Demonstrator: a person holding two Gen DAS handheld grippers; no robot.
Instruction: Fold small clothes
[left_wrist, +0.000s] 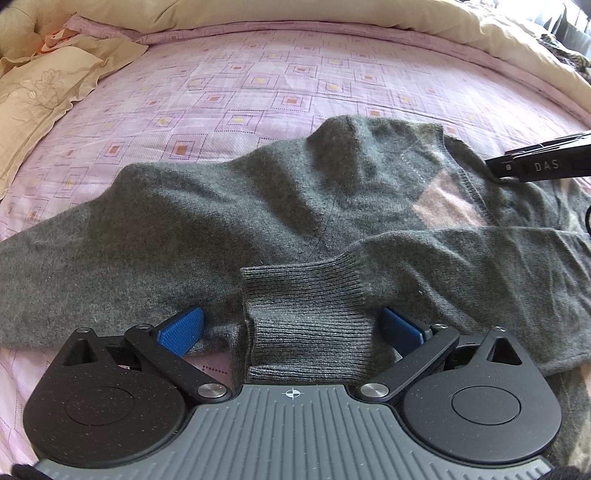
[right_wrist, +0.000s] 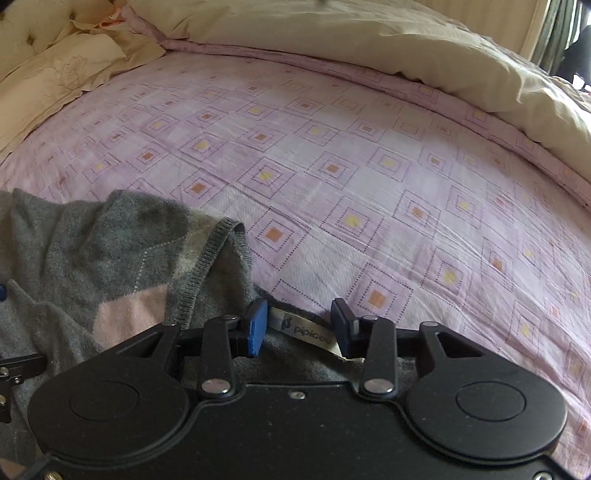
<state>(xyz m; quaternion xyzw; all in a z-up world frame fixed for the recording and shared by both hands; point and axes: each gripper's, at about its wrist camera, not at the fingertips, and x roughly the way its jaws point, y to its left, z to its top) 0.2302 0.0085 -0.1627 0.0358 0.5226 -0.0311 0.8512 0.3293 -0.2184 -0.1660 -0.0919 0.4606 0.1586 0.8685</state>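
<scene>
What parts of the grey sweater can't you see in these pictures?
- Left wrist view: the sweater runs off the right edge; its cuff end hides behind the left claw.
- Right wrist view: the sweater's near part is hidden under the right claw; the label print is partly covered by a pad.
- Both views: the sweater's underside lies against the bedsheet.

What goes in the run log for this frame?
sweater: spread on bed | left gripper: open, astride cuff | right gripper: open, at label
</scene>
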